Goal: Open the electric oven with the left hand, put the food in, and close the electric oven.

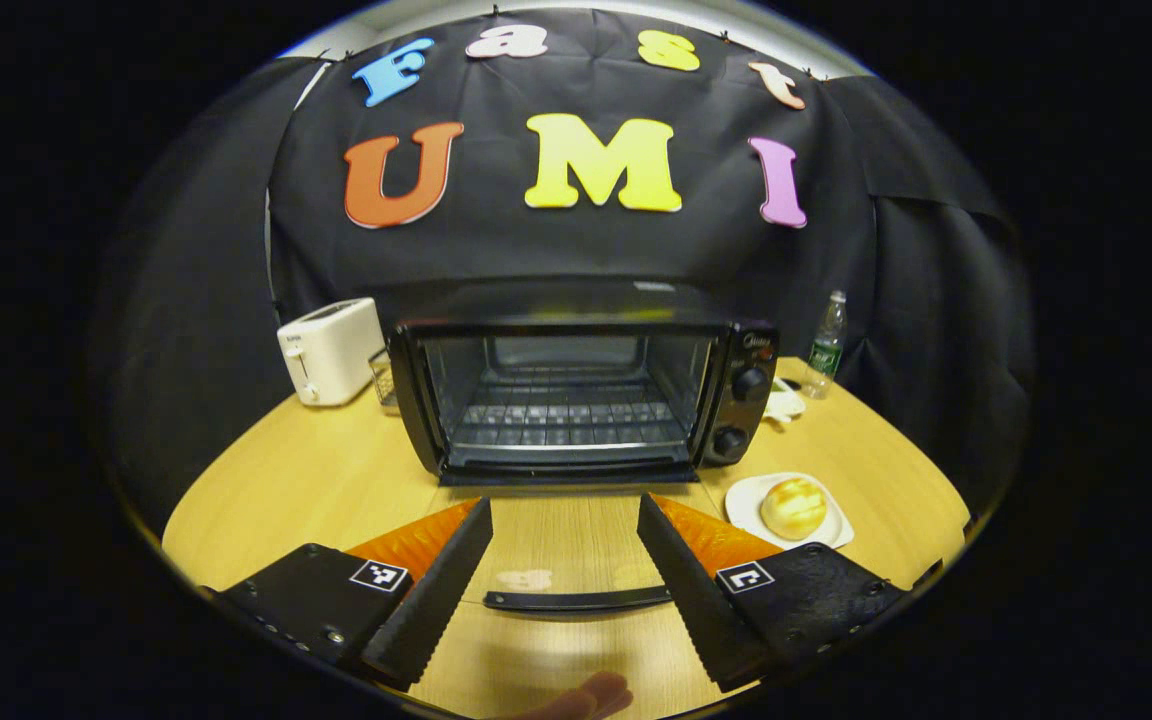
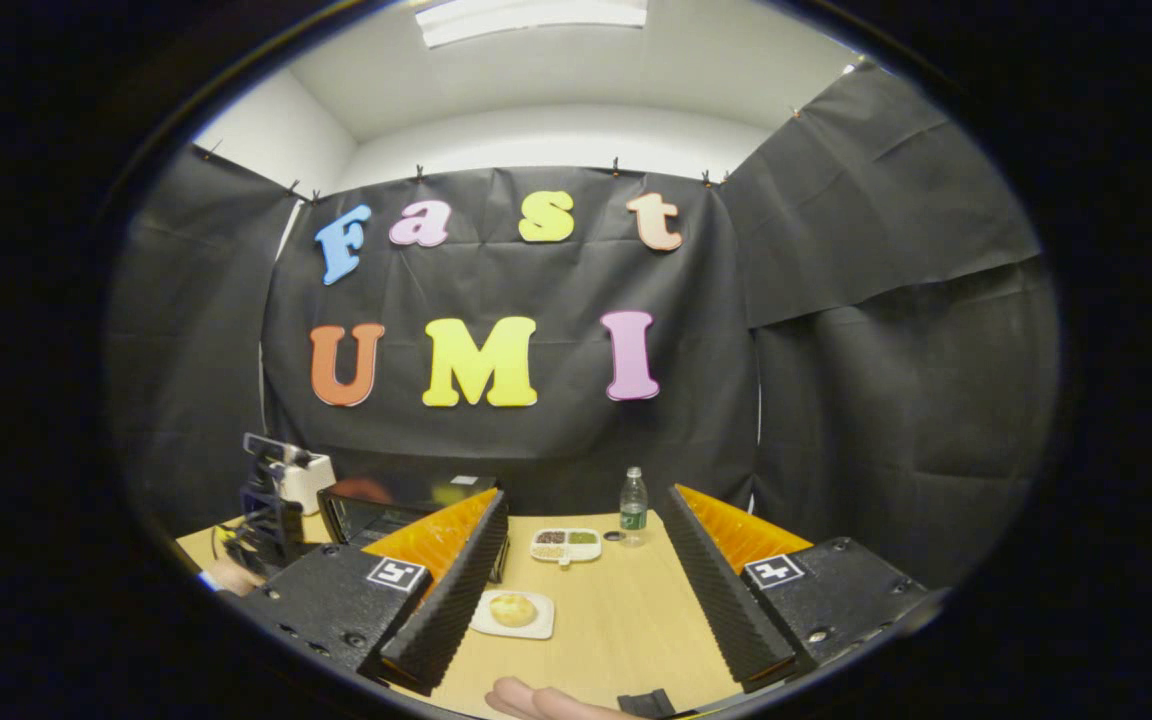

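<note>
Wooden table [image 1: 336, 470], open oven [image 1: 576, 390]; right-view compartment dish [image 2: 566, 545].

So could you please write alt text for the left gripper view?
An electric oven stands on a wooden table with its door folded down flat, and the left gripper is open above the door. A bun on a white plate sits right of the oven.
</note>
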A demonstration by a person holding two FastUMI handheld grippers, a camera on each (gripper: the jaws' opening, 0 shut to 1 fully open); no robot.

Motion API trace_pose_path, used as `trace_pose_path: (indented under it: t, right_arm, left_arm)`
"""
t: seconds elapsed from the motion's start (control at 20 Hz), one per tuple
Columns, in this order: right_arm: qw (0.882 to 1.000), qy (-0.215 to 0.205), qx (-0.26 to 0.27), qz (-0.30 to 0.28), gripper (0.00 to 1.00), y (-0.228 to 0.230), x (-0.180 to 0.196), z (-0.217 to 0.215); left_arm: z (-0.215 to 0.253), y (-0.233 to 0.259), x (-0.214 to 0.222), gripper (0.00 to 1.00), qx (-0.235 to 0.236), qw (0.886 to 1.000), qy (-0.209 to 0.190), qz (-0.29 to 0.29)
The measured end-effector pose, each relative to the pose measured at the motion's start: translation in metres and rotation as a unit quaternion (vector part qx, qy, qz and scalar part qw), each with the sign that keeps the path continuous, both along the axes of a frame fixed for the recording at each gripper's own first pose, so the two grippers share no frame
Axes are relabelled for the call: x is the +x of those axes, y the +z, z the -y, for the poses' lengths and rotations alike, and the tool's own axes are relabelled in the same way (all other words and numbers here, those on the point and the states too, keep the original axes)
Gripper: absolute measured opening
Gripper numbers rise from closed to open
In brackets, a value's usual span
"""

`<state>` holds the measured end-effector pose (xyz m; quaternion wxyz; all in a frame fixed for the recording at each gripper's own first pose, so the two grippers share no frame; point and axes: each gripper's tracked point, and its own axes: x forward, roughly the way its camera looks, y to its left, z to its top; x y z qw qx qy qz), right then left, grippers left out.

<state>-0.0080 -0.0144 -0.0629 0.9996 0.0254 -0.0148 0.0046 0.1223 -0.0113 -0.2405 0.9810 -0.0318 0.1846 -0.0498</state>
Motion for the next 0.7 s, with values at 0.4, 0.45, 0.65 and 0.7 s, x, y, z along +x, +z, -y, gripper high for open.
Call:
trace_pose_path:
  t: [0.4, 0.45, 0.65, 0.7]
  right_arm:
    - [0.999, 0.005, -0.013, -0.031, 1.00, -0.039, 0.035, -0.014]
    - [0.999, 0.006, -0.012, -0.034, 1.00, -0.045, 0.042, -0.016]
    - [0.999, 0.012, -0.001, -0.051, 1.00, -0.074, 0.072, -0.024]
    - [0.998, 0.013, 0.003, -0.057, 1.00, -0.084, 0.079, -0.026]
  left_arm:
    - [-0.028, 0.150, -0.069, 0.96, -0.002, 0.989, 0.028, 0.147]
    - [-0.028, 0.162, -0.081, 0.96, 0.000, 0.987, 0.030, 0.156]
    - [-0.025, 0.209, -0.131, 0.95, 0.014, 0.977, 0.023, 0.211]
    - [-0.022, 0.213, -0.144, 0.95, 0.013, 0.977, 0.020, 0.214]
